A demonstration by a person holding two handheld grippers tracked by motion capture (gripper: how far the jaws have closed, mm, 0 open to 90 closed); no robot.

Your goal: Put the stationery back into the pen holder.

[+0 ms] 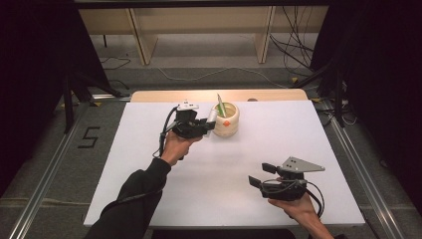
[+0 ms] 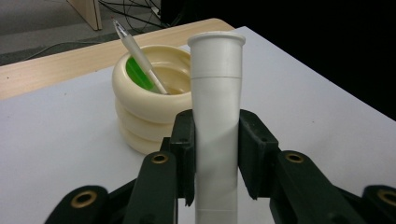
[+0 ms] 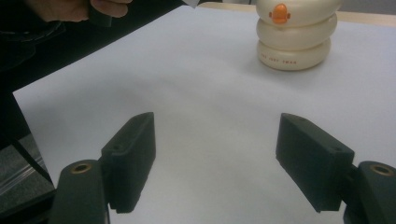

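A cream ringed pot [image 1: 226,120] stands at the back middle of the white table; a green-and-clear pen [image 1: 220,105] leans inside it. My left gripper [image 1: 205,124] sits just left of the pot, shut on a white tube-shaped marker [image 1: 212,116] that points toward the pot. In the left gripper view the white marker [image 2: 217,116] stands clamped between the jaws, with the pot [image 2: 152,100] and pen [image 2: 137,56] just behind. My right gripper [image 1: 261,175] hovers open near the table's front right. Its view shows the pot [image 3: 294,35] far off, with an orange mark on it.
The white table top [image 1: 219,164] has a wooden strip [image 1: 164,95] along its back edge. Wooden shelf legs [image 1: 142,42] and loose cables [image 1: 293,45] are on the floor beyond. Metal rails [image 1: 42,186] run along both sides.
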